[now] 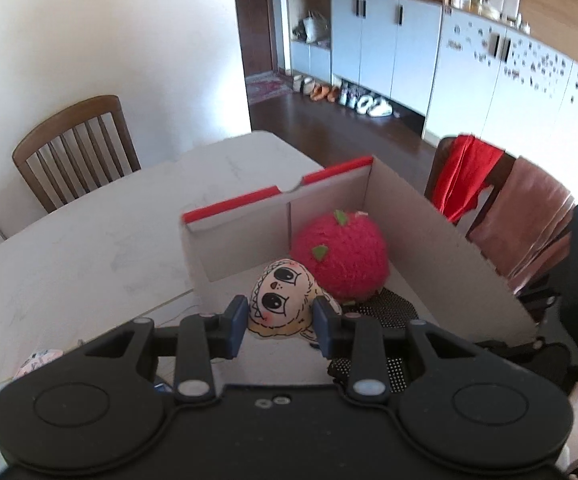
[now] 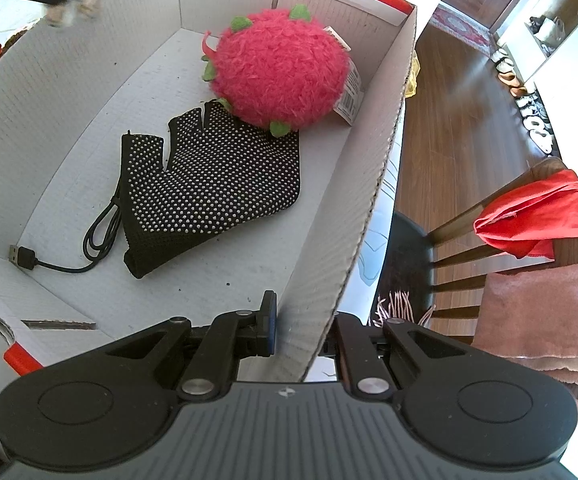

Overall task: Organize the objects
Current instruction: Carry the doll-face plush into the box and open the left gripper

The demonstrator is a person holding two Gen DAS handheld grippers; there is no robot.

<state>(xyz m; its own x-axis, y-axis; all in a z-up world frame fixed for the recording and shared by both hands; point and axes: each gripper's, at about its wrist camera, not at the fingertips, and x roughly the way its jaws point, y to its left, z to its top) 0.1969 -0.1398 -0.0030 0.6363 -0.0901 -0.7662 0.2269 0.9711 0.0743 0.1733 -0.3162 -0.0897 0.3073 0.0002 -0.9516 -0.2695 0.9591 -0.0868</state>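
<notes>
In the left wrist view, the left tool (image 1: 280, 322) is clenched on a small plush doll head (image 1: 283, 300), with its blue pads pressing the doll's two sides and the jaws partly apart to fit it. The doll hangs over the near end of an open cardboard box (image 1: 429, 220) with a red rim, which stands on the pale bench (image 1: 101, 232). Inside the box, a fuzzy red plush ball (image 1: 341, 256) with green felt bits sits at the far corner, just beyond the doll, and part of a black dotted glove (image 1: 389, 308) shows beneath and to the right. A wooden chair (image 1: 77, 144) stands beyond the bench on the left.

In the right wrist view, the right tool (image 2: 303, 326) is clamped on the box's right side wall (image 2: 373, 184): one blue-edged finger (image 2: 269, 322) lies inside the box against the cardboard, while the other finger is hidden behind the wall. On the box floor, the black dotted glove (image 2: 217, 184) lies flat, with the red plush ball (image 2: 279, 66) touching its far edge. A black USB cable (image 2: 89, 236) lies beside the glove, partly under it. The left tool and doll appear blurred at the top left corner.
</notes>
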